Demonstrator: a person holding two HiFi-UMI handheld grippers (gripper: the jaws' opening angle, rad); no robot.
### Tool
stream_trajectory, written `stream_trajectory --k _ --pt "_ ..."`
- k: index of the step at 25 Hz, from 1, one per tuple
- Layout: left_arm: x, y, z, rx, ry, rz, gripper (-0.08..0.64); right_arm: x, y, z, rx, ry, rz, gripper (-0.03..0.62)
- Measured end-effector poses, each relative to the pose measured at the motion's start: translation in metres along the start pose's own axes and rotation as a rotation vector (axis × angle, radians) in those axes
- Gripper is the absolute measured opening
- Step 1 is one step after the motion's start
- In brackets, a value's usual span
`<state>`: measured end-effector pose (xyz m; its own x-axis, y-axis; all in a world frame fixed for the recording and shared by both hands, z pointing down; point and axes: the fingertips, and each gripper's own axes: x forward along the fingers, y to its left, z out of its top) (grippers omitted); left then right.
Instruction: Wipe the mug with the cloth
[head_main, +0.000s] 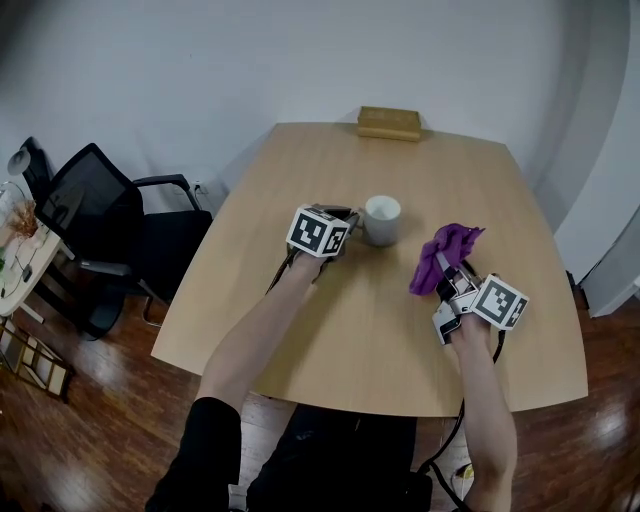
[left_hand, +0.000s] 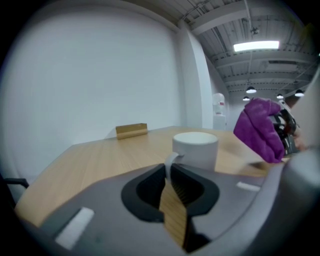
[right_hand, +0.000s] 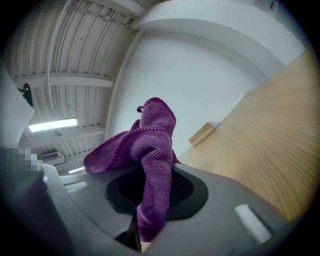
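My left gripper (head_main: 350, 224) pinches the mug (head_main: 381, 220) by its handle (left_hand: 170, 161) on the tabletop (head_main: 300, 330). My right gripper (head_main: 448, 281) clamps the cloth (head_main: 447, 252) near it. I'd keep the mug steady and press the cloth's loose bulk against its wall.

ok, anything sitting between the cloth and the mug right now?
Nothing visible. The cloth is gripped in the right tongs, with only bare table between it and the mug. The left tongs pinch the mug's handle on the side away from the cloth.
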<state>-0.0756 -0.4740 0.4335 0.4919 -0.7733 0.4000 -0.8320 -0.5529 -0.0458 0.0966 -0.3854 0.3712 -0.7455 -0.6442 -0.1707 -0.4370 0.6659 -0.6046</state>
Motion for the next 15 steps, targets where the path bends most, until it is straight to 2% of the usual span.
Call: stream_trajectory --k 2,5,9,13,15 --pt "-0.002 0.001 0.002 0.002 -0.006 0.008 0.063 0.000 0.000 0.001 -0.012 0.005 -0.005 0.074" --pt "-0.003 0.003 -0.001 -0.005 -0.016 0.000 0.148 0.000 -0.001 -0.001 -0.002 0.006 -0.002 0.074" --pt "-0.021 0.005 -0.010 -0.034 -0.019 -0.002 0.181 -0.002 -0.004 -0.002 -0.013 0.013 -0.015 0.074" --pt "-0.045 -0.005 -0.010 -0.153 -0.094 -0.029 0.181 0.003 0.000 -0.001 -0.013 0.022 0.031 0.075" --pt "-0.052 -0.028 -0.002 -0.272 -0.177 -0.127 0.182 0.004 0.002 -0.004 -0.006 0.034 0.057 0.075"
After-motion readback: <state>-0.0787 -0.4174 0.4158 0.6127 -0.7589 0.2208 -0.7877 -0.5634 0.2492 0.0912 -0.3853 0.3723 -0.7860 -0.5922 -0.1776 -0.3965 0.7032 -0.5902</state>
